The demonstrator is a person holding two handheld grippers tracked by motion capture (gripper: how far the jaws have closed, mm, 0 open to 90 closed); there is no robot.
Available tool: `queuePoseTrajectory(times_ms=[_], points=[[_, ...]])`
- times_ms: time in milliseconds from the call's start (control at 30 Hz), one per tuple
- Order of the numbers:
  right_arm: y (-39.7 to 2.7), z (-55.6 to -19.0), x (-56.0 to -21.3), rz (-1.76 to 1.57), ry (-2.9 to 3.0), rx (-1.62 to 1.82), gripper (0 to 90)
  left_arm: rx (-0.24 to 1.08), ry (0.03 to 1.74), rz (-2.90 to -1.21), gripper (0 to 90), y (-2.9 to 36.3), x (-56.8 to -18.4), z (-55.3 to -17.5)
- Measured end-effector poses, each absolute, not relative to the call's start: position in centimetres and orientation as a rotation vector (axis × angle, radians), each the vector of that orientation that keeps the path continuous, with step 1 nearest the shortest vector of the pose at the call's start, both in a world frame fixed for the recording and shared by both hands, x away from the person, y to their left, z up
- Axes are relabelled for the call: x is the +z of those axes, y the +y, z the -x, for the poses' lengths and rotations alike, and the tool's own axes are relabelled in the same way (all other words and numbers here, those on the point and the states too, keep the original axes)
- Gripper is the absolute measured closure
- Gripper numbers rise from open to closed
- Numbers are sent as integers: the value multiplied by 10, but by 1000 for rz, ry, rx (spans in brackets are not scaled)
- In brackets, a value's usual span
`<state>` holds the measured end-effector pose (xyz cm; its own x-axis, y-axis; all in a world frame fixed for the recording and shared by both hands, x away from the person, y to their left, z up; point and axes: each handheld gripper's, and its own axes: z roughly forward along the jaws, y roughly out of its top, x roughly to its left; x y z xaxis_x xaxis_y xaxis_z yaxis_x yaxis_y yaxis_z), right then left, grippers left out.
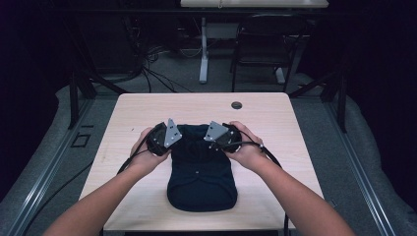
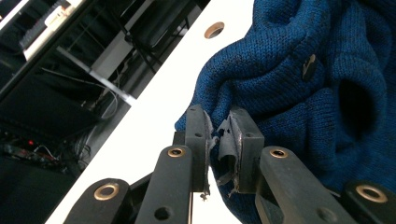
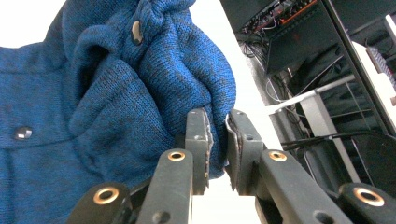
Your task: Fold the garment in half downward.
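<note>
Garment: we are working on a blue knitted cardigan (image 1: 202,169), which is lying on the bench (image 1: 137,113) just our side of the round cable hole (image 1: 236,105).
Left claw: our left claw (image 2: 219,140) is sitting at the far left corner of the cardigan, away from the hole; its jaws are standing a narrow gap apart with a bunched fold of knit just between the frayed pads (image 2: 204,135), so we judge it is pinching lightly or about to close.
Right claw: our right claw (image 3: 218,140) is meeting the far right corner of the cardigan, below the hole; the jaws are slightly parted around the rounded edge of the knit, and we cannot tell whether they are gripping it firmly.
Buttons: we are seeing one button (image 3: 136,31) near the bunched collar and a darker one (image 3: 22,133) lower on the front.
Progress: judging from how it lies, the cardigan is looking already folded into a compact shape, rounded at the edge farthest from the hole; what is left seems to be taking both far corners and folding or lifting them.
Surface: the bench is showing pale wood grain around the cardigan.
Room: beyond the hole, a dark chair (image 1: 265,44), a white desk leg (image 1: 203,49) and loose floor cables (image 1: 152,69) are standing in a dim room.
</note>
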<state>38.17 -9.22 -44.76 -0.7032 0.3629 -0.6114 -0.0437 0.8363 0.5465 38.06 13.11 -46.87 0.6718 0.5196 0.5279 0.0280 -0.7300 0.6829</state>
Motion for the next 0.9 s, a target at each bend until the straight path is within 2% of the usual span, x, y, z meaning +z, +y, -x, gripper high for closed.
queuePoseTrajectory(times_ms=[100, 400, 733, 833, 900], points=[[-93, -372, -453, -211, 2262, 688, 793, 978, 403, -2234, 798, 131, -473, -375], [-95, -382, -450, -256, 2263, 710, 793, 961, 451, -2226, 798, 132, -467, -390], [-90, -402, -432, -318, 2226, 737, 788, 1026, 492, -2192, 795, 131, -437, -410], [-90, -406, -413, -367, 2123, 811, 787, 1100, 489, -2075, 795, 133, -413, -407], [-90, -400, -410, -360, 2069, 830, 785, 1095, 455, -2069, 795, 132, -414, -400]])
